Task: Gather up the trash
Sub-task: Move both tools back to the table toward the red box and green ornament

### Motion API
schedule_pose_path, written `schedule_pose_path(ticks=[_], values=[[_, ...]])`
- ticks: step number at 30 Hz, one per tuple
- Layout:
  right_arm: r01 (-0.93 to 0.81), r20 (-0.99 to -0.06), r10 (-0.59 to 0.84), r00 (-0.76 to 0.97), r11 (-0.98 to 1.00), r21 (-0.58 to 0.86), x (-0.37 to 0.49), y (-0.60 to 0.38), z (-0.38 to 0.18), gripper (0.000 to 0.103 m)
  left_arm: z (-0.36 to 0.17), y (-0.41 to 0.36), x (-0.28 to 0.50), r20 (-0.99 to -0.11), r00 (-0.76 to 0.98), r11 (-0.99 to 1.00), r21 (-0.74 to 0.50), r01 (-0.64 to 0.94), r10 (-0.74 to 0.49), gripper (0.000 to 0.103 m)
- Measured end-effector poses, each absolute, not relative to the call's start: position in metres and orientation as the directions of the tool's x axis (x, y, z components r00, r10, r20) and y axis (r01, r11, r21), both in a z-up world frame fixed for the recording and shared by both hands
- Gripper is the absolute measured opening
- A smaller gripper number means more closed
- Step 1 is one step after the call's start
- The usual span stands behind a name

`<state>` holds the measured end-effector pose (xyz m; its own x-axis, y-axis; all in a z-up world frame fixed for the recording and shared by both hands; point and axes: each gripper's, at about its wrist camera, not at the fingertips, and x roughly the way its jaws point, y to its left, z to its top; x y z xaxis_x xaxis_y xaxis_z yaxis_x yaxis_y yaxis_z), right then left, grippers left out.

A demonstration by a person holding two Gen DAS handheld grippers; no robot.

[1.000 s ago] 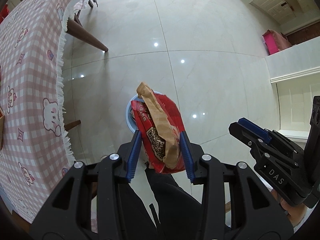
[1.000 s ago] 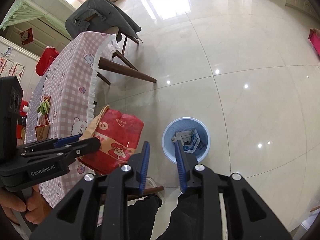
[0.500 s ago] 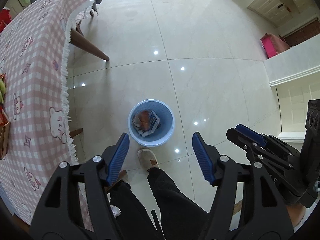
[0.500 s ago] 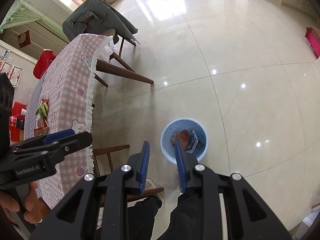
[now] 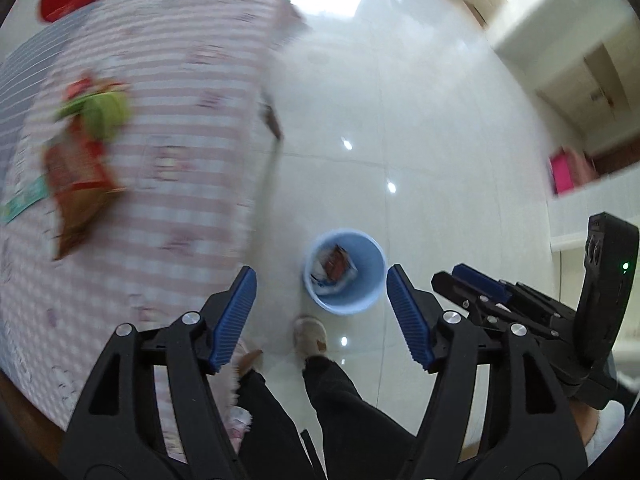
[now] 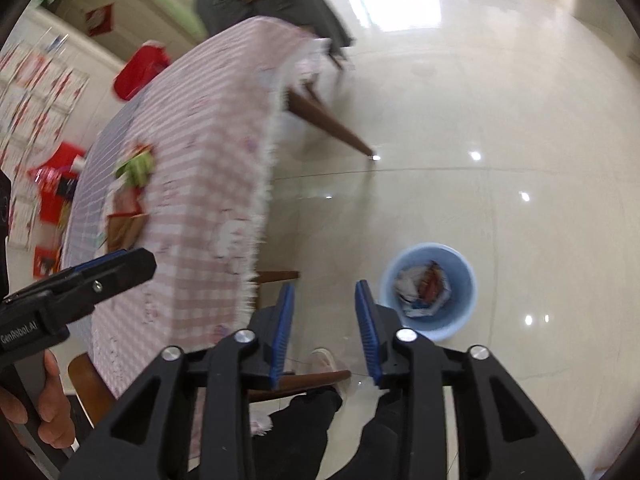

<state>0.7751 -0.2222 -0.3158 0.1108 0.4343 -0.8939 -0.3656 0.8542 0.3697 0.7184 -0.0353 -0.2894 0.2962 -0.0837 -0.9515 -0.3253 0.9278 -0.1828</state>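
Observation:
A light blue trash bin [image 5: 345, 272] stands on the tiled floor with the red snack bag and other wrappers inside; it also shows in the right wrist view [image 6: 429, 290]. My left gripper [image 5: 320, 312] is open and empty, held high above the bin. My right gripper [image 6: 325, 328] is empty, its jaws apart by a narrow gap, above the floor left of the bin. More wrappers, red, brown and green [image 5: 86, 148], lie on the pink checked tablecloth [image 5: 180, 128]; they also show in the right wrist view [image 6: 130, 196].
The table [image 6: 208, 184] stands left of the bin, with wooden legs [image 6: 328, 124] and a chair with a dark jacket [image 6: 272, 4] behind. The person's legs and slippers [image 5: 310, 336] are just before the bin. A pink bag [image 5: 568, 170] sits far right.
My left gripper opened and the red snack bag dropped into the bin. Both grippers have since swung left towards the table, and the views are blurred.

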Motion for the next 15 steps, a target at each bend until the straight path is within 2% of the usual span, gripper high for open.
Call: schedule_pose_path(ticks=[4,7,9,15], values=[[-0.457,-0.880,0.470,0.066,0.798,0.392,0.764,-0.154,-0.309,0.037,-0.272,0.024,0.682,-0.938,0.346,0.888,-0.165,-0.430,-0.006,0.069],[-0.494,-0.863,0.505,0.014,0.754,0.433,0.750,-0.098,-0.308,0.043,-0.268,0.075,0.651,-0.933,0.355,0.840,-0.152,-0.520,0.051,0.070],[-0.487,-0.848,0.529,-0.020,0.736,0.470,0.743,-0.069,-0.310,0.053,-0.269,0.108,0.632,-0.933,0.348,0.802,-0.142,-0.580,0.086,0.070],[-0.395,-0.800,0.589,-0.110,0.713,0.579,0.726,0.014,-0.325,0.062,-0.285,0.189,0.585,-0.948,0.296,0.716,-0.128,-0.686,0.114,0.070]])
